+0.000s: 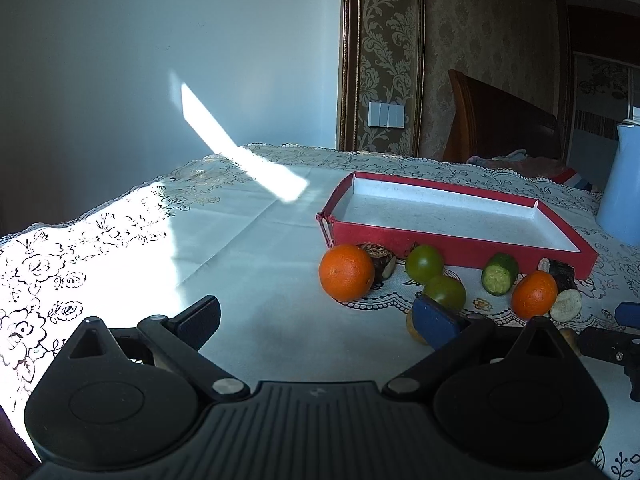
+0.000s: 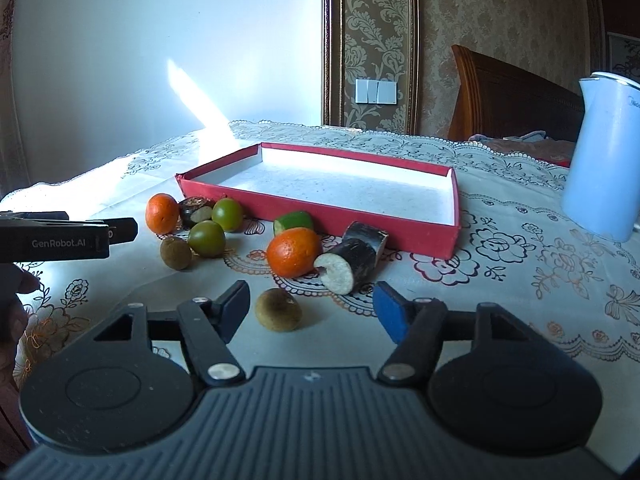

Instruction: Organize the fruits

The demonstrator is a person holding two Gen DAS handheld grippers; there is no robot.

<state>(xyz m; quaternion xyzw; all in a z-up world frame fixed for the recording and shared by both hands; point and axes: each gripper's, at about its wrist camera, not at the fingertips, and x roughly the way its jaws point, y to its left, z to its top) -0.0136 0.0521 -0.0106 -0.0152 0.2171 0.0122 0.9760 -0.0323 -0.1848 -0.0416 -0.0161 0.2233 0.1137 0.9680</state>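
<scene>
Fruits are lying on the table (image 2: 500, 320) before the red tray (image 2: 320, 216). We are holding our right hand-held gripper (image 2: 310, 306) spread around a brown fruit (image 2: 278, 309), untouched. Our left hand-held gripper (image 1: 316, 320) is spread, its blue pad (image 1: 434, 322) half hiding another brown fruit (image 1: 416, 329).

Red tray (image 2: 320, 216), white inside; two orange mandarins (image 2: 294, 252); green fruits (image 2: 207, 239); white tablecloth (image 2: 520, 280), floral-patterned; pale blue kettle (image 2: 600, 160).

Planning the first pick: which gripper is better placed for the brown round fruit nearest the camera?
Right. The right gripper stands open with the brown fruit between its fingers; the left gripper is open over bare cloth.
</scene>
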